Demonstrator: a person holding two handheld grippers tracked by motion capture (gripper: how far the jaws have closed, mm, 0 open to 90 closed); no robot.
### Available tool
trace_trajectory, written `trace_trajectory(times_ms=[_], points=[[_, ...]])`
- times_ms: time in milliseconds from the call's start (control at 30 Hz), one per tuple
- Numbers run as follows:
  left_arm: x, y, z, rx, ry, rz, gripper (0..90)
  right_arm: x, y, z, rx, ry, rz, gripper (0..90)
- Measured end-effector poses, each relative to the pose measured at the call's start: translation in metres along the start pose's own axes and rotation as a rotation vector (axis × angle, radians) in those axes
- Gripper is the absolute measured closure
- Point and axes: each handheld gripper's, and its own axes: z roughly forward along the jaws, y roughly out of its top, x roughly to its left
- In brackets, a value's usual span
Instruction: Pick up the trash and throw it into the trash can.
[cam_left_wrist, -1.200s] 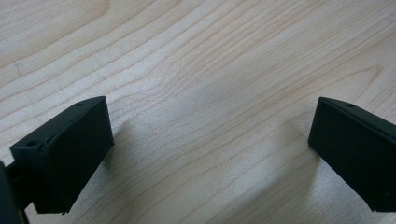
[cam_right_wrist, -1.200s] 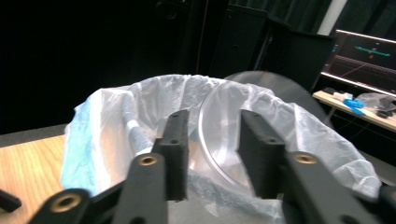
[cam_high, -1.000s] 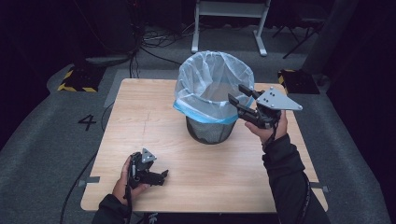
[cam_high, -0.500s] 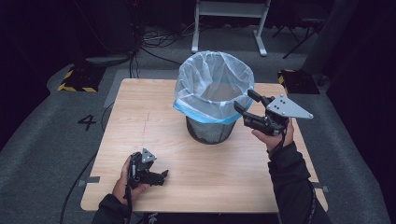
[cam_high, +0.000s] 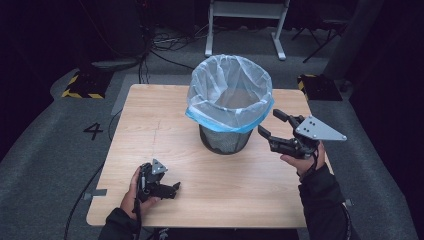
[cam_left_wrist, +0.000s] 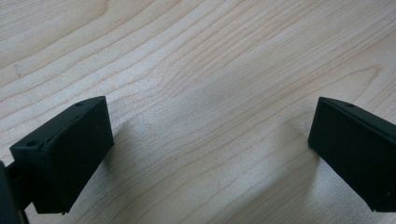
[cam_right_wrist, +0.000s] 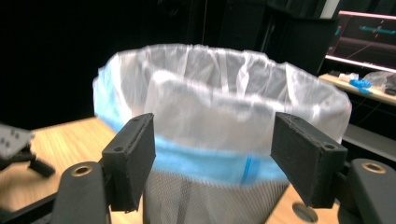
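A black mesh waste bin (cam_high: 223, 141) with a pale blue plastic liner (cam_high: 230, 95) stands upright near the middle of the wooden table (cam_high: 160, 130). My right gripper (cam_high: 270, 125) is held above the table just right of the bin, open, jaws pointing at the liner's folded rim with nothing between them. In the right gripper view the bin (cam_right_wrist: 210, 200) and liner (cam_right_wrist: 219, 107) sit close ahead of the gripper (cam_right_wrist: 212, 158). My left gripper (cam_high: 172, 189) rests low on the table's front left, open and empty; its own view has it (cam_left_wrist: 210, 154) over bare wood (cam_left_wrist: 210, 70).
The table's right edge lies just beyond my right hand. A white frame stand (cam_high: 245, 25) and cables lie on the floor behind the table. Black-and-yellow blocks (cam_high: 82, 85) sit at the table's far corners on the grey floor. A lit screen (cam_right_wrist: 366, 39) stands at the right.
My right gripper has drawn back from the bin's rim, moving right and toward the table's front, and it sits lower. The left gripper has stayed put.
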Motion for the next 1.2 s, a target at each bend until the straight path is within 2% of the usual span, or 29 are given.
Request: trace_trajectory(times_ms=[267, 300, 500, 533, 633, 700, 867, 933, 967, 1000, 1033, 1100, 1133, 1200], points=[[0.000, 0.000, 0.000, 0.000, 0.001, 0.000, 0.1, -0.002, -0.033, -0.005, 0.090, 0.004, -0.006, 29.1], [0.000, 0.000, 0.000, 0.000, 0.001, 0.000, 0.1, -0.002, -0.033, -0.005, 0.090, 0.004, -0.006, 29.1], [0.000, 0.000, 0.000, 0.000, 0.001, -0.001, 0.1, -0.001, -0.060, -0.004, 0.180, -0.012, -0.031, 26.9], [0.000, 0.000, 0.000, 0.000, 0.001, -0.001, 0.1, -0.001, -0.060, -0.004, 0.180, -0.012, -0.031, 26.9], [0.000, 0.000, 0.000, 0.000, 0.001, -0.001, 0.1, -0.005, -0.079, -0.002, 0.244, -0.018, -0.026, 26.4], [0.000, 0.000, 0.000, 0.000, 0.001, -0.001, 0.1, -0.007, -0.084, -0.002, 0.256, -0.019, -0.023, 26.4], [0.000, 0.000, 0.000, 0.000, 0.000, -0.001, 0.1, -0.010, -0.112, -0.004, 0.347, 0.007, -0.005, 26.0], [0.000, 0.000, 0.000, 0.000, 0.001, -0.001, 0.1, -0.010, -0.115, -0.005, 0.360, 0.007, -0.010, 25.9], [0.000, 0.000, 0.000, 0.000, 0.000, -0.001, 0.1, -0.010, -0.121, -0.006, 0.391, 0.008, -0.003, 25.6], [0.000, 0.000, 0.000, 0.000, 0.000, -0.001, 0.1, -0.011, -0.126, -0.007, 0.406, 0.015, -0.016, 25.0], [0.000, 0.000, 0.000, 0.000, 0.001, -0.001, 0.1, -0.011, -0.135, -0.010, 0.457, 0.013, -0.009, 24.9], [0.000, 0.000, 0.000, 0.000, 0.001, 0.000, 0.1, -0.011, -0.139, -0.011, 0.468, 0.019, -0.011, 24.8], [0.000, 0.000, 0.000, 0.000, 0.001, -0.001, 0.1, -0.011, -0.147, -0.016, 0.487, 0.042, 0.020, 24.7], [0.000, 0.000, 0.000, 0.000, 0.001, 0.000, 0.1, -0.011, -0.154, -0.019, 0.505, 0.051, 0.023, 24.7]])
